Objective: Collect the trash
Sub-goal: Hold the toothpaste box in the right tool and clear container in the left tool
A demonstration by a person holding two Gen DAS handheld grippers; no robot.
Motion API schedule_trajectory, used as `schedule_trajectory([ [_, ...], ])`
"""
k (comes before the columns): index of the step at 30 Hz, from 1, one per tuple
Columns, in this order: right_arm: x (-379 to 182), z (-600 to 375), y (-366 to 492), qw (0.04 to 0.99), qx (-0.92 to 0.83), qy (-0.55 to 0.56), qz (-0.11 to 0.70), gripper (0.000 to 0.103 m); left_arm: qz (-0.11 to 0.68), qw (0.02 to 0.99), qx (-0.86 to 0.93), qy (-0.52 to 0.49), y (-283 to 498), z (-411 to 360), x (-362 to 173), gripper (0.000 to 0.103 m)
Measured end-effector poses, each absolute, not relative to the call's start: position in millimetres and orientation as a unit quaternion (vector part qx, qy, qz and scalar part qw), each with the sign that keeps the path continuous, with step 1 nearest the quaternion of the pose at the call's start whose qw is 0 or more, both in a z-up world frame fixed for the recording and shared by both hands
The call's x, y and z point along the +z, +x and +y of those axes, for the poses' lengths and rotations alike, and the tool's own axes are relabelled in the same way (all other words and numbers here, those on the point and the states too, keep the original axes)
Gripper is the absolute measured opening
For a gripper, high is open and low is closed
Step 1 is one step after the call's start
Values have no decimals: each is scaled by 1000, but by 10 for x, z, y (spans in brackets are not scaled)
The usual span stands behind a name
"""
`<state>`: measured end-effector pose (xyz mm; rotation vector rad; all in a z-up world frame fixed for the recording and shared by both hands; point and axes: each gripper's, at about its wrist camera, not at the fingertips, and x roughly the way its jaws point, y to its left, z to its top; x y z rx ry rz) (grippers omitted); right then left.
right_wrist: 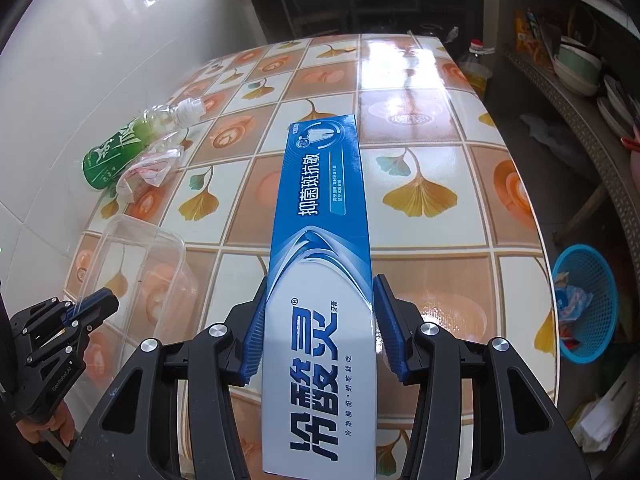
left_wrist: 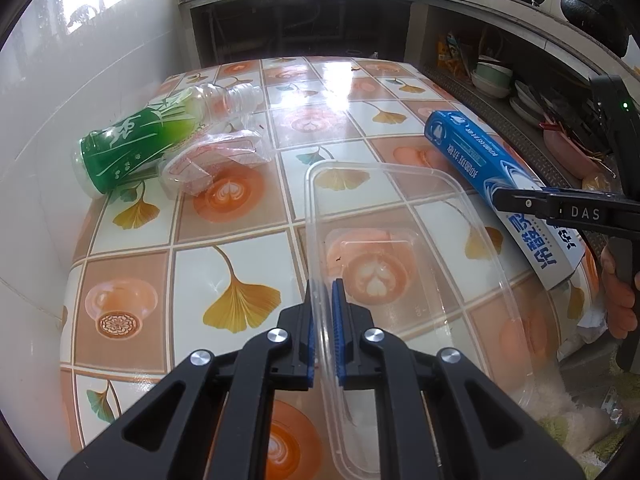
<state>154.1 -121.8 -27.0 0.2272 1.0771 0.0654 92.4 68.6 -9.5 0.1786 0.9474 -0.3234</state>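
The table (right_wrist: 424, 216), covered in a glossy cloth of orange squares and ginkgo leaves, is seen filling both views. Off its edge at 3 o'clock in the right wrist view, a blue basket (right_wrist: 588, 304) with scraps inside is seen on the floor.

A clear tub (left_wrist: 400, 240) is pinched by its near rim in the left gripper (left_wrist: 322, 320); the blue pads are nearly closed, with only the thin plastic wall between them. In the right wrist view the tub sits at 9 o'clock, with that gripper at 8 o'clock.

A blue and white box (right_wrist: 320, 272) is clamped across its width by the right gripper (right_wrist: 320, 324), jaws about half open, pads pressed on both long sides. The box runs from 6 toward 12 o'clock, lifted off the cloth.

At 10 o'clock a green bottle (left_wrist: 136, 140) is lying on its side near the wall, and a crumpled clear wrapper (left_wrist: 216, 164) is resting against it.
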Motion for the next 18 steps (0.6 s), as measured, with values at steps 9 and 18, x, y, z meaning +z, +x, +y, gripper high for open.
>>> schedule_trajectory([
  [9,-271,-1217,1536,851,32,110,512,46,453,874,-155,84,916,673,-71,7],
  [18,-284,-1234,1524,852,34,114,511,46,447,877,-157,85,910,656,-2,5],
])
